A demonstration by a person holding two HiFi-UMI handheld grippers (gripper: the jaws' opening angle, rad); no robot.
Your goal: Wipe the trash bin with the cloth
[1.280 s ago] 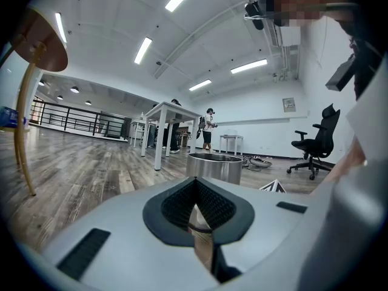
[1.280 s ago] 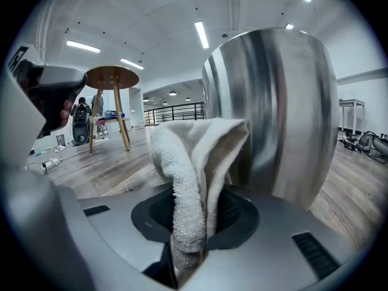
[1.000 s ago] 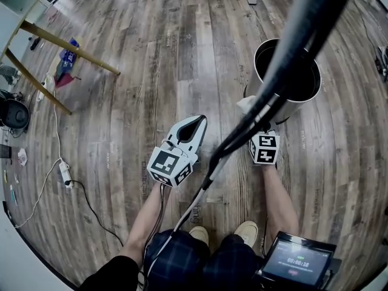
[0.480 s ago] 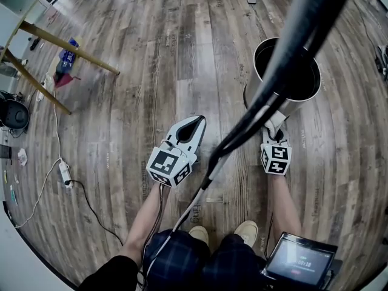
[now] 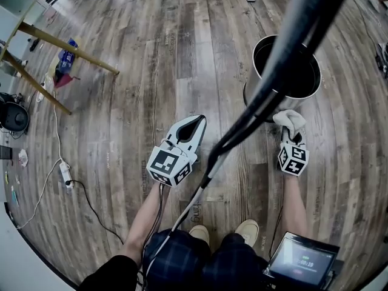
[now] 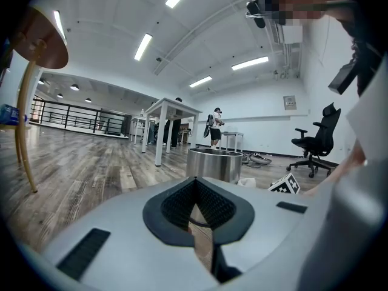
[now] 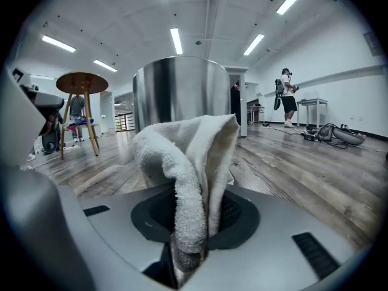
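Right gripper: jaws clamped on a white terry cloth, which is bunched upward ahead of them. Stainless-steel trash bin: stood upright on the wood floor, directly behind the cloth; contact cannot be confirmed. Left gripper: jaws closed together, nothing held, kept well apart from the bin. Step judged in hand: the near lower wall is being wiped. Next move: the cloth is to be pressed to the steel and swept around the wall.
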